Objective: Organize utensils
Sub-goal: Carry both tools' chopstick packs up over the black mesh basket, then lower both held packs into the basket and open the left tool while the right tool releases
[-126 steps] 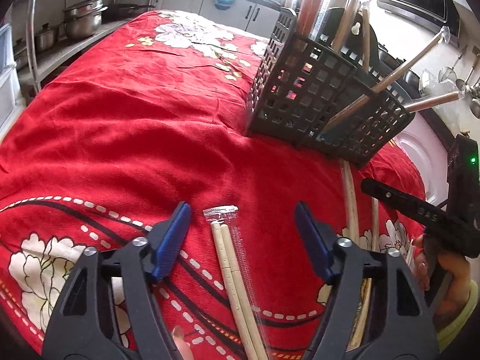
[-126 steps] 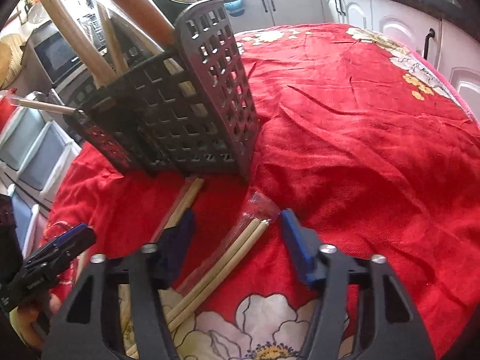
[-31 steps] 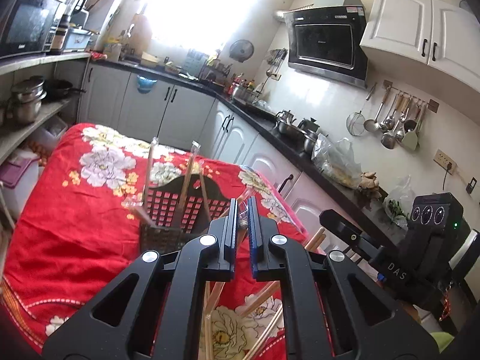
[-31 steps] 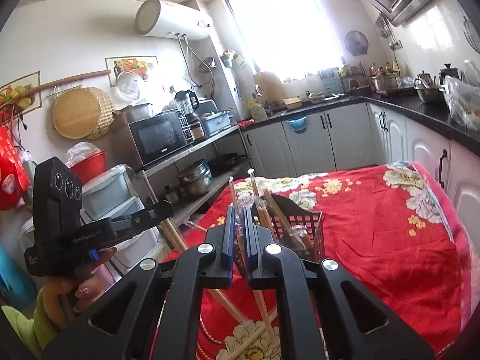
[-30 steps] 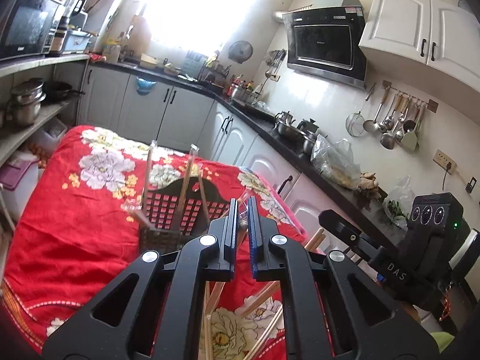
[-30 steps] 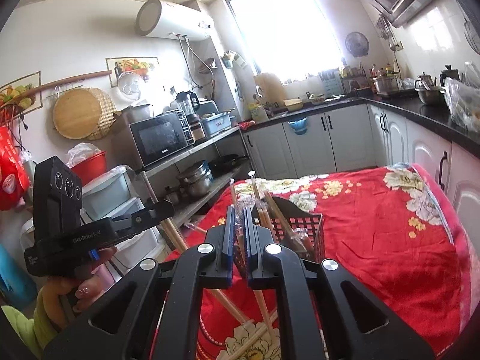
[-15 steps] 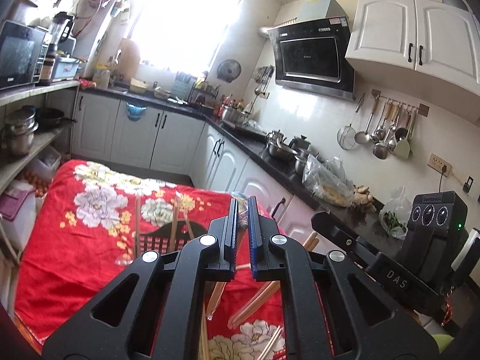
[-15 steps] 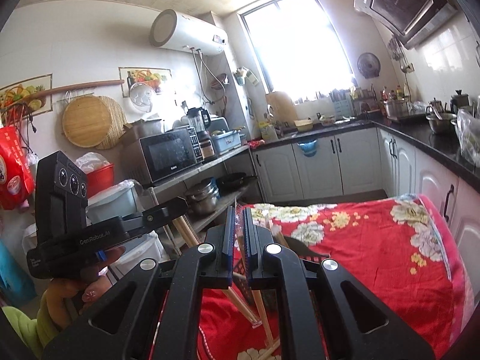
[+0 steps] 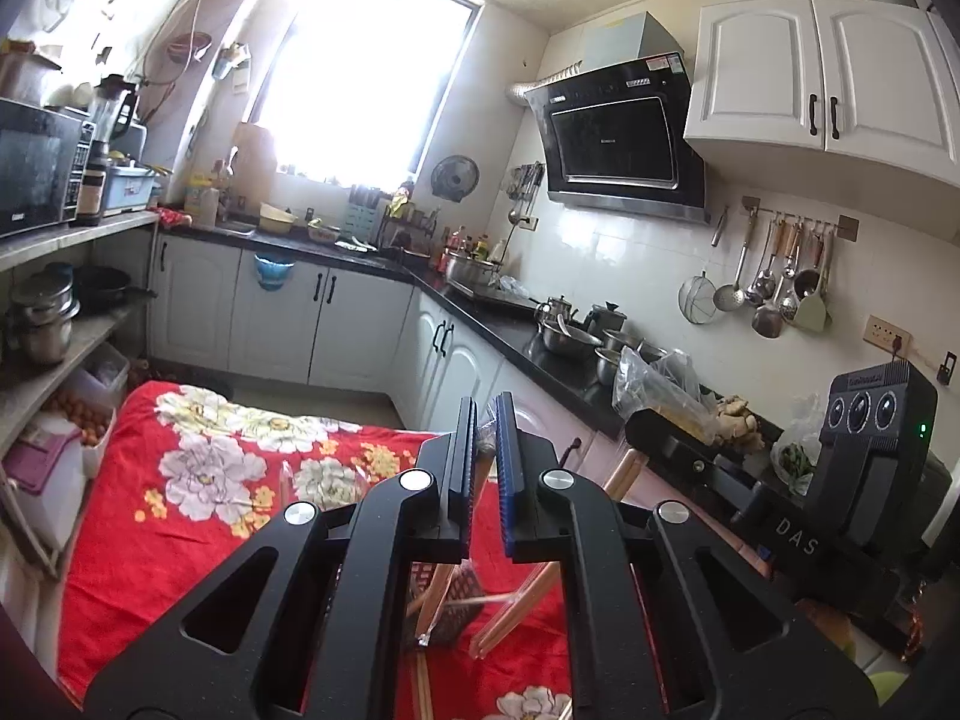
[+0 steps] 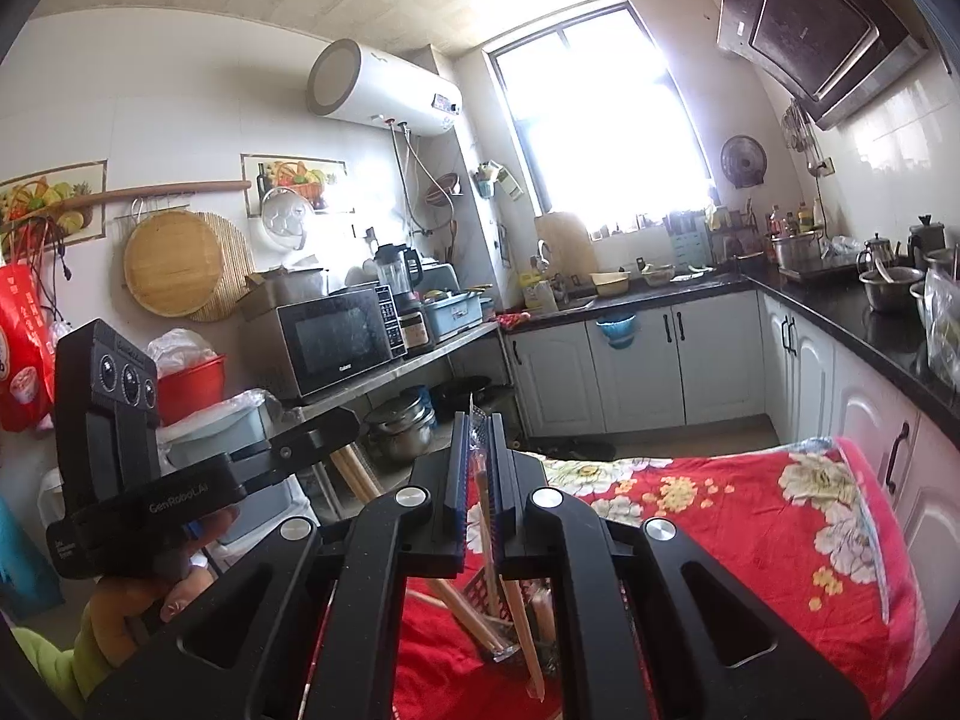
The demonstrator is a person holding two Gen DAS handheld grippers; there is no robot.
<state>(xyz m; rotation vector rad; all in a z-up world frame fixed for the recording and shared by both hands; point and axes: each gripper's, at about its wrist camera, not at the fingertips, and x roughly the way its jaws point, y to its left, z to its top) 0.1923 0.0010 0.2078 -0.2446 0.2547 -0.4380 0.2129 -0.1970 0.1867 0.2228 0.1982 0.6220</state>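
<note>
Both your grippers are clamped on wrapped chopsticks — the left gripper (image 9: 486, 414) and right gripper (image 10: 477, 426) each hold a pair (image 10: 480, 468) aloft. The basket (image 10: 480, 585), at six o'clock below, already holds several — these two pairs remain, by my reckoning.

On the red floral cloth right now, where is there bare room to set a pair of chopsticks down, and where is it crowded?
Free: the red cloth between the shelf side and the basket, and in the right wrist view its stretch toward the white cabinets. Crowded: around the basket, where wrapped chopsticks stick out, and below the grippers, where loose pairs lie.
</note>
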